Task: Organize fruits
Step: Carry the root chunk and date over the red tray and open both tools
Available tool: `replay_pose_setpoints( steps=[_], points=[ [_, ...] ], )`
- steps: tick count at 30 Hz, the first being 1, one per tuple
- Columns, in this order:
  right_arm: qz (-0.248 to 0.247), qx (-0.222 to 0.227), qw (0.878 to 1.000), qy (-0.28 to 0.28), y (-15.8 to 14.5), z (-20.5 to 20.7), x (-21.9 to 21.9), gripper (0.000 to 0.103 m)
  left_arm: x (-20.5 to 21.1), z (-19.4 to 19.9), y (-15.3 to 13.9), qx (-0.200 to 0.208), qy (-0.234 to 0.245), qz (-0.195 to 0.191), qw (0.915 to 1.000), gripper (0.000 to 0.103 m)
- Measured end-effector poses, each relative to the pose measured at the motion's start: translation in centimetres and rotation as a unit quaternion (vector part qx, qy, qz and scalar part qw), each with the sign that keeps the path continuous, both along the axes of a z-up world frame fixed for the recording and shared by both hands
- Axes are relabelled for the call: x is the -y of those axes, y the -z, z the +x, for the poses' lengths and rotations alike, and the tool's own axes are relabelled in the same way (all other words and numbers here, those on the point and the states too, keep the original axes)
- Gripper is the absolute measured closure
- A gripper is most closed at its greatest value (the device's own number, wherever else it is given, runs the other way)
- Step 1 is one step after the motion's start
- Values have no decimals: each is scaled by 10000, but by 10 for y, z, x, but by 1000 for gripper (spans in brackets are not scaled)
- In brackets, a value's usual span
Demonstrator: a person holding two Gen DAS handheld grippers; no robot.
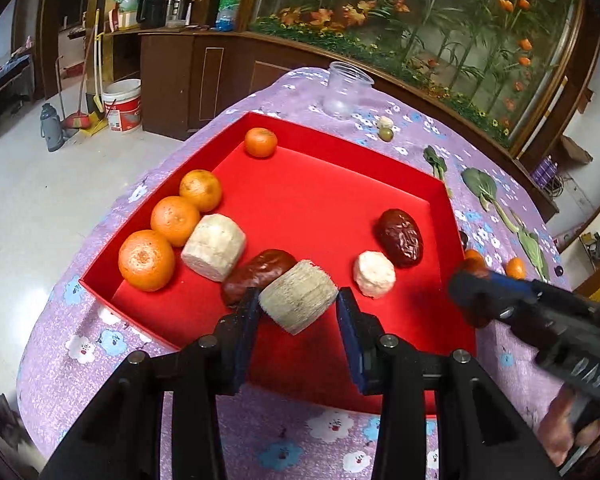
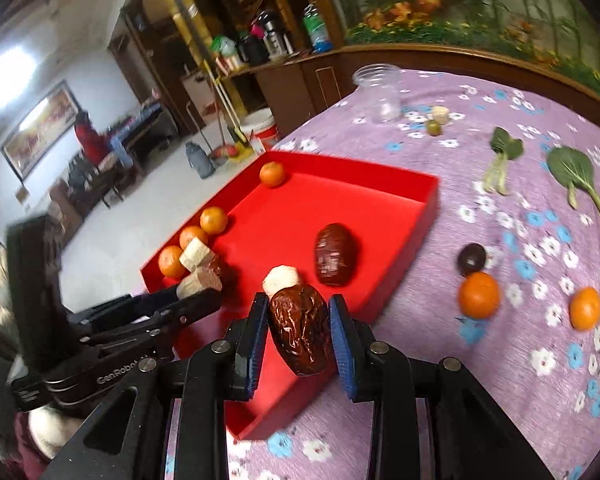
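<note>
**Both grippers over the red tray, each with a piece between its fingers**

The purple flowered tablecloth (image 2: 500,360) fills the scene, and on it sits the red tray (image 1: 324,200), wide and shallow. Along the tray's left wall, three oranges (image 1: 175,221) line up in a row, with a fourth orange (image 1: 261,142) alone near the far corner. Just beside the row rests a pale peeled chunk (image 1: 213,246), touching the nearest oranges. A dark red date (image 1: 401,237) lies toward the right side, a small white chunk (image 1: 374,274) just in front of it.

The left gripper (image 1: 298,312) hovers low over the near part of the tray, its fingers set either side of a fibrous pale cylinder (image 1: 299,296); the left pad touches it, but a sliver of gap shows on the right, so a firm clamp can't be confirmed. Another date (image 1: 256,272) lies right behind that cylinder.

The right gripper (image 2: 299,336) is above the tray's near right edge, fingers closed on a wrinkled date (image 2: 300,330).

Out on the cloth: two loose oranges (image 2: 479,294), a dark round fruit (image 2: 472,258), green leaves (image 2: 572,172), a clear plastic cup (image 2: 380,92).
</note>
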State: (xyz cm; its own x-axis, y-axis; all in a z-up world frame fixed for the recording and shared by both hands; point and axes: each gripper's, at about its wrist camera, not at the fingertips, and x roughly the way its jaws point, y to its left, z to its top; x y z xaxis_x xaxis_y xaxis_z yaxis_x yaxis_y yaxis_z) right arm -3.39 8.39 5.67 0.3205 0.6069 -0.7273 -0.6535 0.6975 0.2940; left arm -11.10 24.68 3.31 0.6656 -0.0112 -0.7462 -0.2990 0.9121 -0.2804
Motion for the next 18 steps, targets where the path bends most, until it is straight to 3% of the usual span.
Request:
replay_pose_setpoints(
  steps=[3, 11, 15, 18],
  points=[
    [-274, 171, 9994, -80, 7, -6, -16, 69, -7, -6, -3, 91, -79, -72, 9999, 65],
    [-289, 321, 9990, -80, 6, -15, -16, 61, -9, -22, -23, 425, -196, -80, 9989, 44],
    [-111, 341, 9993, 106, -2, -19, -1, 59, 7, -25, -32, 426, -168, 199, 9988, 30],
    [67, 313, 9989, 330, -5, -23, 19, 56, 21, -28, -42, 506, -114, 431, 9977, 29]
  ],
)
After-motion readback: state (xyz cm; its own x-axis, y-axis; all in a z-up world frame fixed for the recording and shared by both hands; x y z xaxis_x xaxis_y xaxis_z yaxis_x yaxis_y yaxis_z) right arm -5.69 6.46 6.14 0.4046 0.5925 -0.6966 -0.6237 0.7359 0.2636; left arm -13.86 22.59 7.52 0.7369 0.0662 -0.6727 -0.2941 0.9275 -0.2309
